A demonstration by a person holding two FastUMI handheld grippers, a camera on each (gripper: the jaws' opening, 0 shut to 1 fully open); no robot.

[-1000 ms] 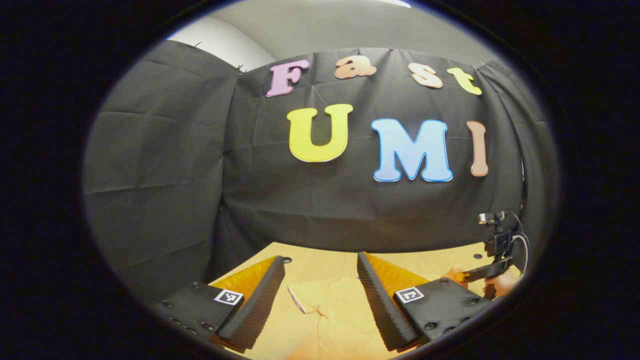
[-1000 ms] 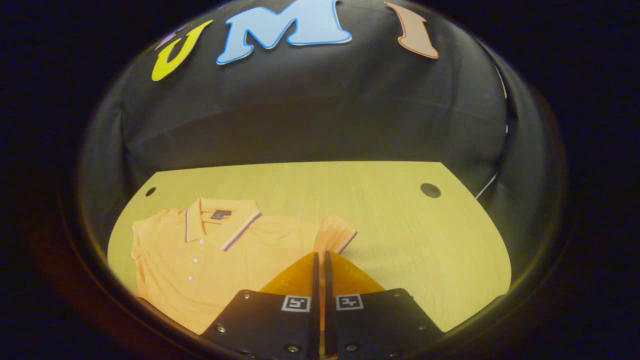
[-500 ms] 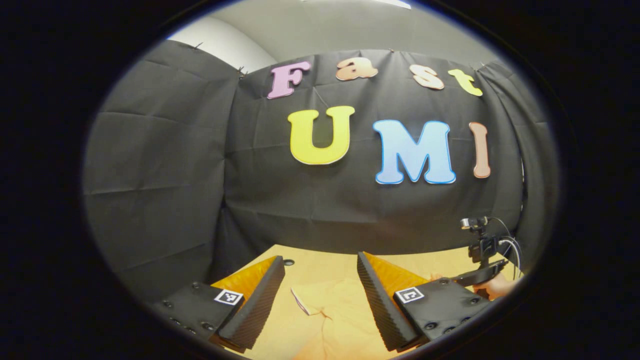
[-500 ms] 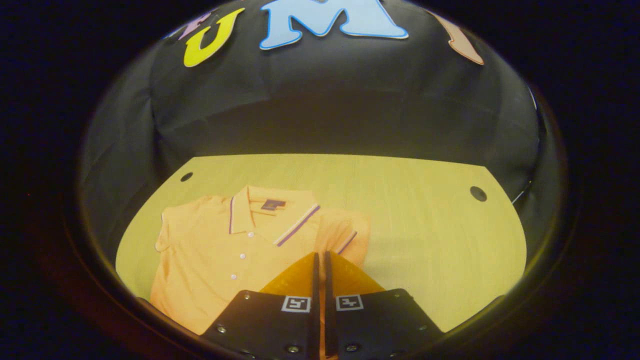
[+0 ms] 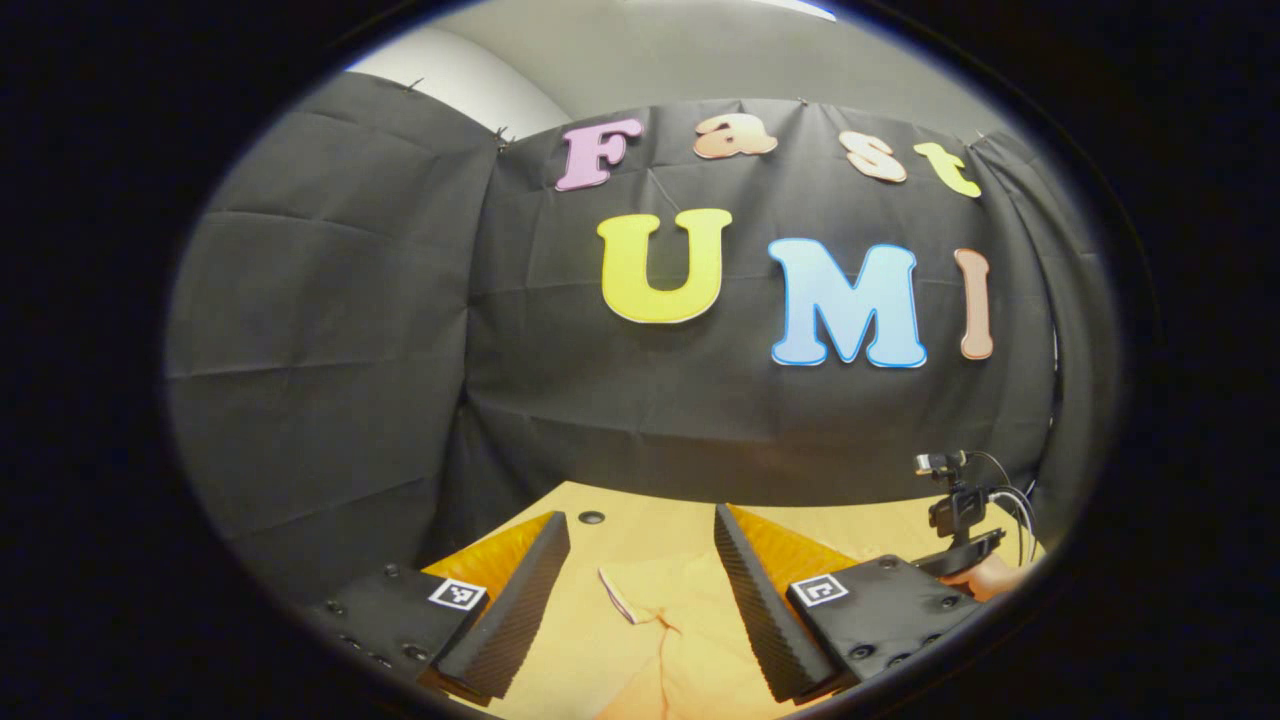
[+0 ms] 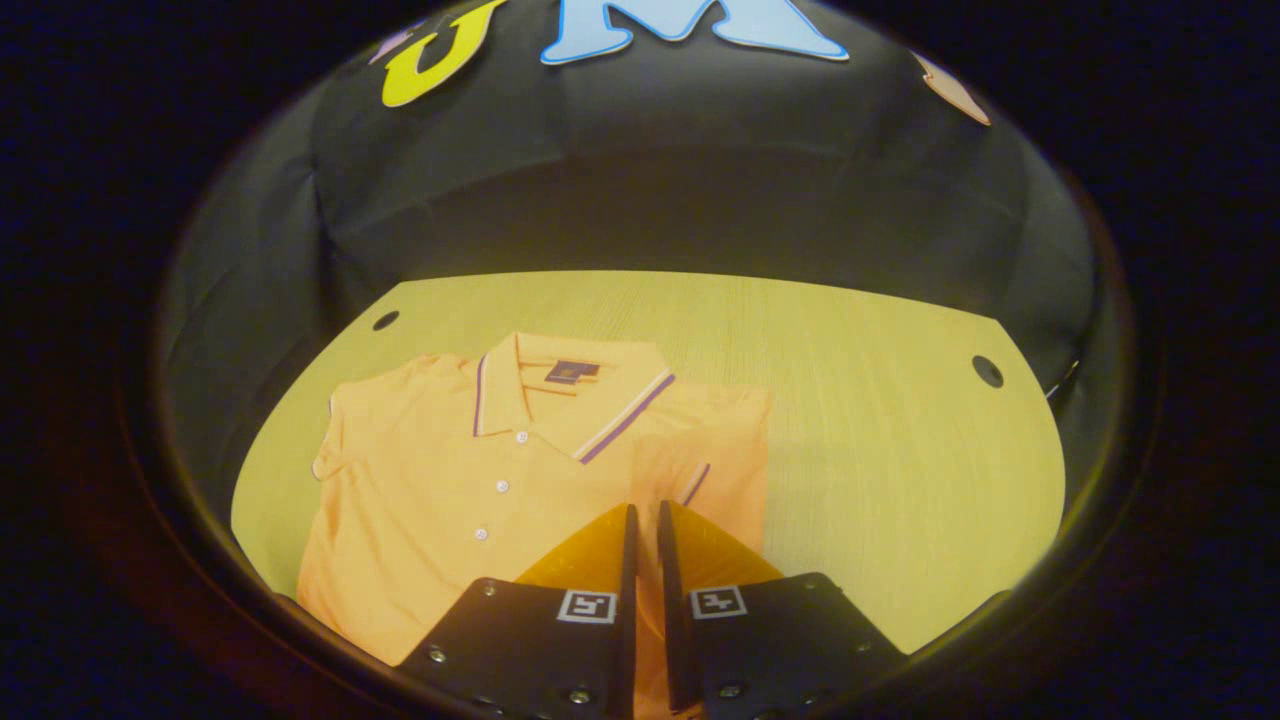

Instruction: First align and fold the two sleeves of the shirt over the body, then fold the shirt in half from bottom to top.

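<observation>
right hand-held gripper (image 6: 643, 520) pinches the sleeve (image 6: 715, 450) over the shirt (image 6: 470, 500) to fold it; left hand-held gripper (image 5: 635, 540) hangs open.

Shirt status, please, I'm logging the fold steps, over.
Left claw open, unfolded sleeve just ahead. Right claw nearly closed, grip unclear, at the folded-in sleeve. Shirt flat on table, bottom fold not done. No obstruction seen.

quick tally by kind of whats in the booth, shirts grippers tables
shirt: 1
grippers: 2, left gripper and right gripper
table: 1
total: 4
</observation>
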